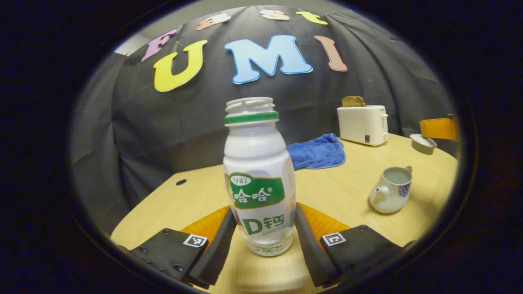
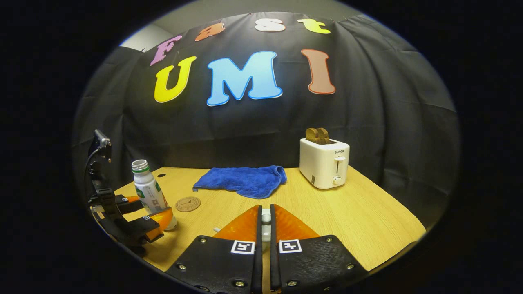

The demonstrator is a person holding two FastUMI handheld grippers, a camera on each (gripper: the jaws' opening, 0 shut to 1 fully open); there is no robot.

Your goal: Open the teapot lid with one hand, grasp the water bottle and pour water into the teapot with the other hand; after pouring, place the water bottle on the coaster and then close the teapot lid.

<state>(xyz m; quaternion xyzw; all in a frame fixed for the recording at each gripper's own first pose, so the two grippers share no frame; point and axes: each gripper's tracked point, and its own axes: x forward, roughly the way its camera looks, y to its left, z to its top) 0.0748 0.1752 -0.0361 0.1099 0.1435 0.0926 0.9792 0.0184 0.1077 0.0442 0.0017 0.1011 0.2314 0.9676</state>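
An uncapped white water bottle [image 1: 257, 163] with a green label stands upright between my left gripper's [image 1: 265, 210] fingers, which press on its lower sides. In the right gripper view the bottle [image 2: 147, 188] and the left gripper [image 2: 157, 218] are at the far left, just left of the round brown coaster [image 2: 188, 203]; the bottle is not on the coaster. The white teapot [image 1: 391, 190] sits lidless on the table to the right, with liquid inside. My right gripper [image 2: 265, 206] is shut on the knob of the teapot lid [image 2: 266, 218]. The lid [image 1: 423, 143] hangs above and behind the teapot.
A white toaster [image 2: 325, 163] with bread in it stands at the back right of the wooden table [image 2: 367, 220]. A crumpled blue cloth [image 2: 243, 179] lies at the back middle. The black cloth wall closes the table's far side.
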